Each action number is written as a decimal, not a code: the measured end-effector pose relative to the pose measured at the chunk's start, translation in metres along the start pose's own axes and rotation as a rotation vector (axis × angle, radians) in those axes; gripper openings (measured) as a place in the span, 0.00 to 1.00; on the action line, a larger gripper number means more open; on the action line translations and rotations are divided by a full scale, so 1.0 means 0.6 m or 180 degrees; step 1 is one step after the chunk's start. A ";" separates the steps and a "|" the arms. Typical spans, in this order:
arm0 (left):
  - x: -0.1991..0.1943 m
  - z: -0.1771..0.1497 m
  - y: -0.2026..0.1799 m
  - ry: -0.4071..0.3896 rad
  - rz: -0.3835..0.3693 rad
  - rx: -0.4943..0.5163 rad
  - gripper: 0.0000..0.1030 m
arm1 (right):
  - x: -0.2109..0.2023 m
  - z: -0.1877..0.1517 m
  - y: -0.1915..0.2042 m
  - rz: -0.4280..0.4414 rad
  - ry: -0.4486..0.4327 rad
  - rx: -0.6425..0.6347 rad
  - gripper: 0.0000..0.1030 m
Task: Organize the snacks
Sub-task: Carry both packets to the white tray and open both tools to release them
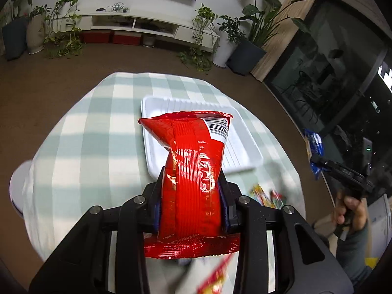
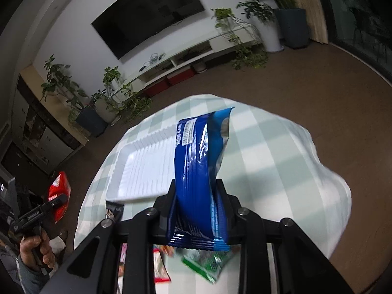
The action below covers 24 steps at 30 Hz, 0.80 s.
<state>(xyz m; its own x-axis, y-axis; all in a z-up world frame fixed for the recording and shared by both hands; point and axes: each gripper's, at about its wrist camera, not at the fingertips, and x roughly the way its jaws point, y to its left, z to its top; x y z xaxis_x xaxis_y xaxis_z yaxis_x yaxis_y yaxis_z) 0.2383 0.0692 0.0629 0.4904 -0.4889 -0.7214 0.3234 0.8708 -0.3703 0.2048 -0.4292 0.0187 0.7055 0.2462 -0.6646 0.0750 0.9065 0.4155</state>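
Note:
My left gripper (image 1: 192, 186) is shut on a red snack packet (image 1: 193, 161) and holds it in the air above the near edge of a white ribbed tray (image 1: 156, 107). My right gripper (image 2: 196, 191) is shut on a blue snack packet (image 2: 198, 161) and holds it above the table, just right of the same tray (image 2: 137, 166). The tray holds nothing that I can see. The right gripper with its blue packet (image 1: 316, 147) shows at the right of the left wrist view. The left gripper with its red packet (image 2: 57, 191) shows at the left of the right wrist view.
The round table has a green and white checked cloth (image 1: 93, 127). Several loose snack packets lie near its front edge: colourful ones (image 1: 267, 194), a dark one (image 2: 114, 209), a green one (image 2: 208, 263) and a red-and-white one (image 2: 160, 267). Brown floor, plants and a TV bench lie beyond.

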 end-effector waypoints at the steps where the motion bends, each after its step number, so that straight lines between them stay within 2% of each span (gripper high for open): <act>1: 0.017 0.017 0.003 0.0019 0.0024 0.0003 0.31 | 0.016 0.013 0.012 0.0021 0.0028 -0.0058 0.29; 4: 0.080 0.057 -0.002 0.0100 0.0009 0.0058 0.31 | 0.077 0.040 0.052 0.0054 0.0170 -0.0283 0.29; 7: 0.150 0.078 -0.001 0.0219 0.0097 0.0123 0.31 | 0.132 0.053 0.079 0.0058 0.0323 -0.0430 0.29; 14: 0.264 0.081 0.027 0.0413 0.0307 0.0118 0.31 | 0.259 0.067 0.118 -0.0118 0.0660 -0.0747 0.29; 21: 0.341 0.059 0.036 0.0663 0.0487 0.0232 0.31 | 0.330 0.051 0.109 -0.0334 0.0875 -0.0879 0.29; 24: 0.358 0.051 0.032 0.0692 0.0548 0.0308 0.32 | 0.351 0.042 0.104 -0.0379 0.0975 -0.0887 0.29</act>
<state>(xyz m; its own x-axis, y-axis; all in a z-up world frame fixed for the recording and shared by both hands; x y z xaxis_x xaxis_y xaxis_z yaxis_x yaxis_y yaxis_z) 0.3745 -0.0209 -0.0814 0.3634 -0.3028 -0.8811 0.3312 0.9259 -0.1816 0.3757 -0.3296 -0.0797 0.4583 0.1867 -0.8690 -0.0798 0.9824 0.1690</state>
